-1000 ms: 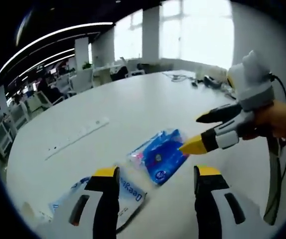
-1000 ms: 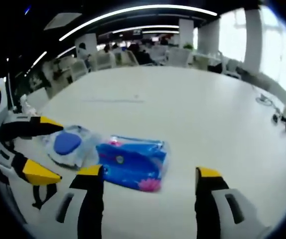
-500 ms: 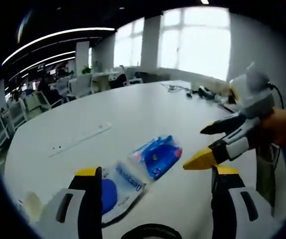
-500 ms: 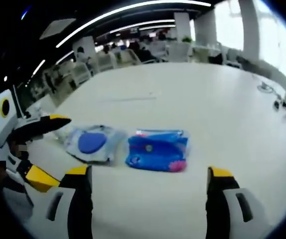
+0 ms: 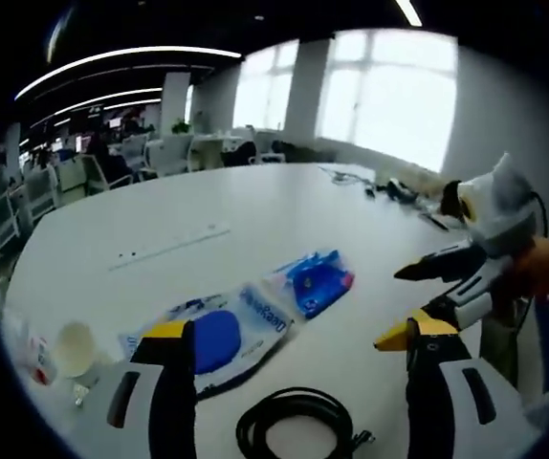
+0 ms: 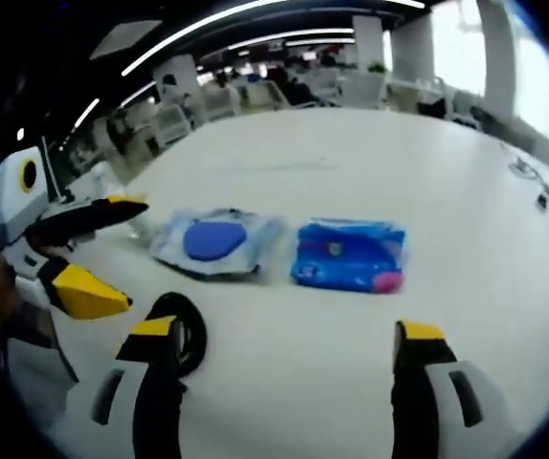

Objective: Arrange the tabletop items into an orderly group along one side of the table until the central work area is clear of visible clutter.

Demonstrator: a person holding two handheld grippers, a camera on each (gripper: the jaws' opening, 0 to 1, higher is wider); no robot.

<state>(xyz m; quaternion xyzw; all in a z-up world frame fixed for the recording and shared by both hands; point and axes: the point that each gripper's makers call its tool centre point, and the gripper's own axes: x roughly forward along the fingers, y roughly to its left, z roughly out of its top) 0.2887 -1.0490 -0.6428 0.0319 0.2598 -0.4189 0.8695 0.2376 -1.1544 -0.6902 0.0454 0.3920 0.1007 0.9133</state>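
- Left gripper view, far left: small white paper cup [image 5: 74, 346] upright on the white tabletop [image 5: 255, 215].
- Pale wet-wipe pack with round blue lid [image 5: 219, 330] lies flat; bright blue plastic packet [image 5: 315, 281] just beside it, edges close or touching.
- Coiled black cable [image 5: 294, 426] lies nearer the camera, between the jaws.
- Left gripper [image 5: 294, 335]: jaws spread wide, nothing held, raised clear of the packs.
- Right gripper [image 5: 423, 306] at the right, held by a hand [image 5: 547, 273]; jaws apart, empty.
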